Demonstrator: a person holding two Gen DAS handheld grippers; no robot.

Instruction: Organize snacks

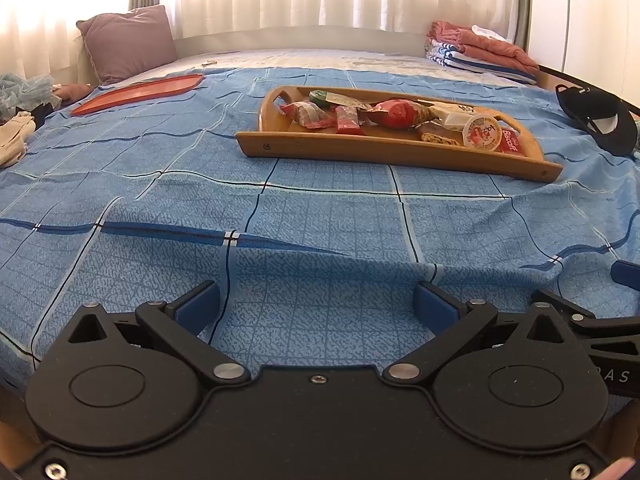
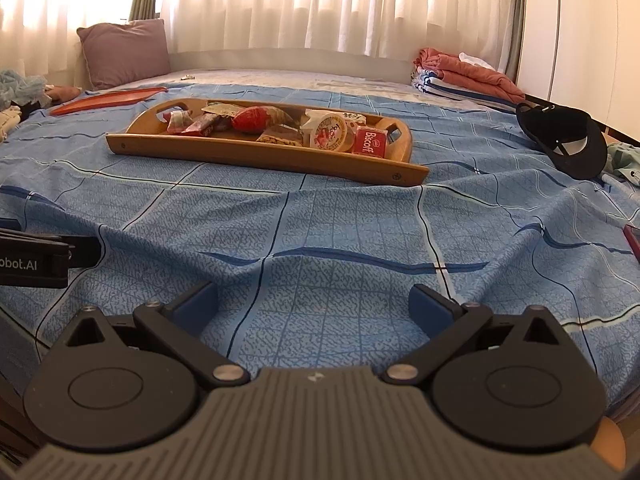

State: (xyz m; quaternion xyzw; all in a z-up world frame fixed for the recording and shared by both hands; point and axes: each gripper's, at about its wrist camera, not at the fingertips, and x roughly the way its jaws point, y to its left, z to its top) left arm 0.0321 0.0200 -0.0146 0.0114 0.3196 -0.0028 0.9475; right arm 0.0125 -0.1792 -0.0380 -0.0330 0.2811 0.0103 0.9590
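Note:
A wooden tray (image 1: 360, 148) (image 2: 240, 152) lies on the blue checked bedspread, holding several snacks. Among them are a red round packet (image 1: 400, 112) (image 2: 250, 120), a round foil-lidded tub (image 1: 482, 132) (image 2: 330, 132) and a red Biscoff pack (image 1: 512, 140) (image 2: 370, 142). My left gripper (image 1: 316, 300) is open over bare bedspread, well short of the tray, with nothing between its fingers. My right gripper (image 2: 314, 300) is likewise open and empty, nearer the tray's right end. Each gripper shows at the edge of the other's view.
A flat orange tray (image 1: 140, 92) (image 2: 108, 100) lies at the far left. A black cap (image 1: 600, 120) (image 2: 560, 140) sits at the right. A purple pillow (image 1: 128, 40) and folded clothes (image 1: 480, 52) are at the head of the bed, with loose fabric at the left edge.

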